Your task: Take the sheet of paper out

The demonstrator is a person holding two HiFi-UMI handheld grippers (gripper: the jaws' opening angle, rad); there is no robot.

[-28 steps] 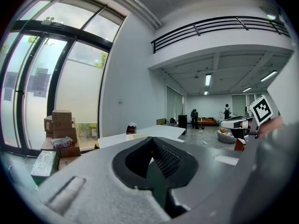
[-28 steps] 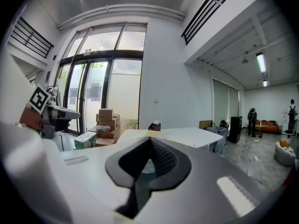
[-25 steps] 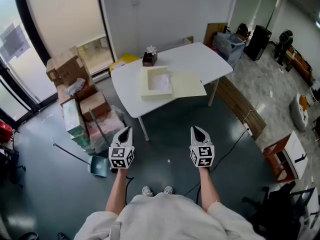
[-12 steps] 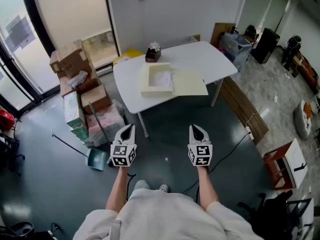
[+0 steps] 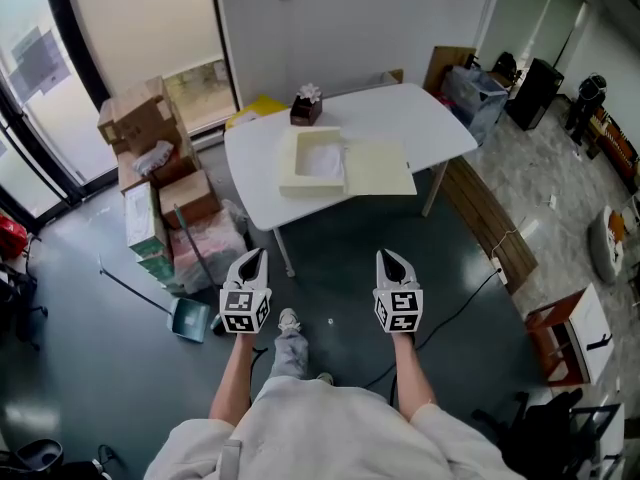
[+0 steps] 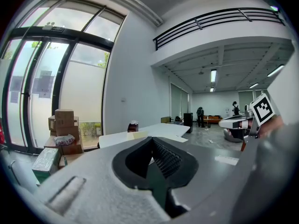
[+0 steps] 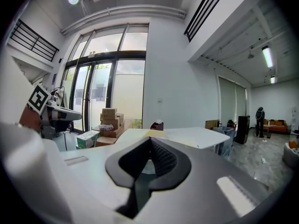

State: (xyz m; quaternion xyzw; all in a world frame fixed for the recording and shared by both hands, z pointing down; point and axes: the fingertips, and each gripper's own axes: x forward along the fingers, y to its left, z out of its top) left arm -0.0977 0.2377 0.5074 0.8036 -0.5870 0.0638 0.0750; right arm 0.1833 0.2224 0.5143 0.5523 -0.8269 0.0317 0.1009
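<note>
Both the left gripper (image 5: 253, 260) and the right gripper (image 5: 390, 258) are pressed together and empty, well short of the desk (image 5: 420, 118). The sheet of paper (image 5: 322, 163) lies flat in the open box (image 5: 290, 173) by the desk's near edge. Pinching so thin a sheet may crease it, or drag the light box off that edge

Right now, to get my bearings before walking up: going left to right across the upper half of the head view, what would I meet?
Stacked brown cardboard boxes → shallow cream box holding white paper → flat cream lid → blue-grey plastic bin
</note>
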